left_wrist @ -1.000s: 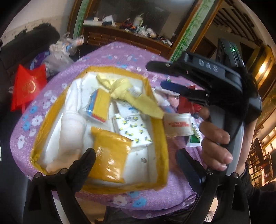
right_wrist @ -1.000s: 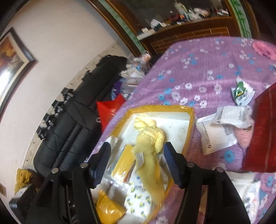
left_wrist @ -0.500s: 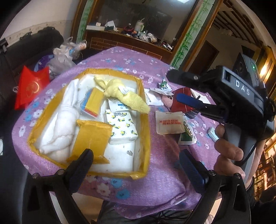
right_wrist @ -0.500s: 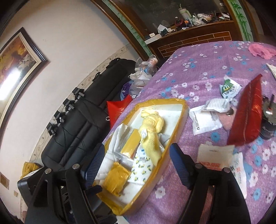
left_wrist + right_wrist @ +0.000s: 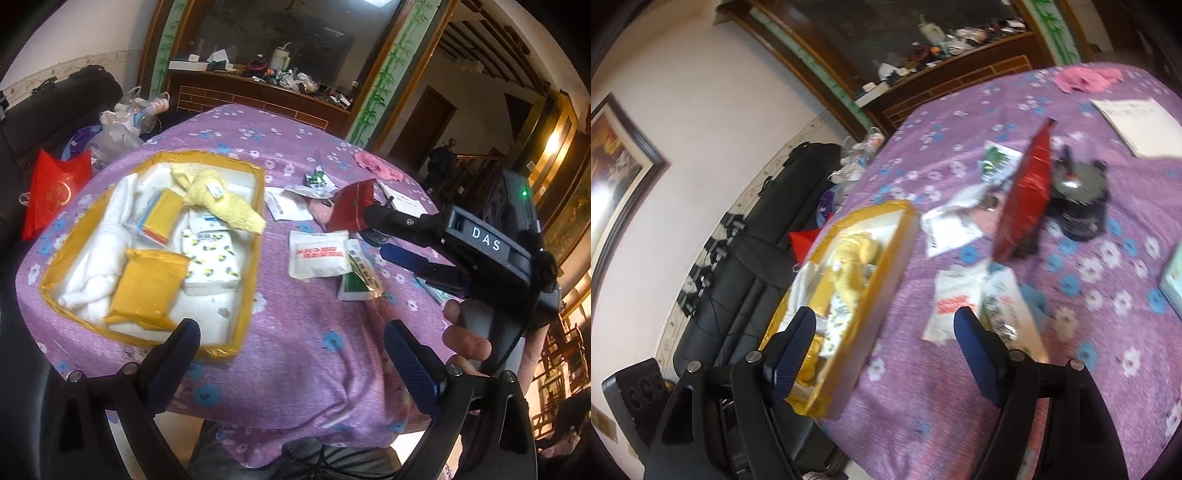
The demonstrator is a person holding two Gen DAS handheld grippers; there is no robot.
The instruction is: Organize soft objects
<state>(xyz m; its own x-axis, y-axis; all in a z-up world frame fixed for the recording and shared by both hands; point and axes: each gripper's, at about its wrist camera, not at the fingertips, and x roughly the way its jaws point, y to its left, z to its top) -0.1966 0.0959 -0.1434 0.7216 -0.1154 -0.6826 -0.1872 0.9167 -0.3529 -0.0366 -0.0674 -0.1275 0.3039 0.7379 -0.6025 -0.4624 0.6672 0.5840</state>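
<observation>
Purple flowery tablecloth everywhere, with a yellow-rimmed box on it holding a yellow cloth, white towel and tissue pack. Right gripper had just been spreading, nothing between its jaws; left gripper was wide apart and empty too. White packet lay beside the box.

Motion blur is smearing the right wrist view, so the print on the white packet is staying unreadable. The red pouch is hiding part of the dark jar behind it. The tray wall is covering most of its contents there.
</observation>
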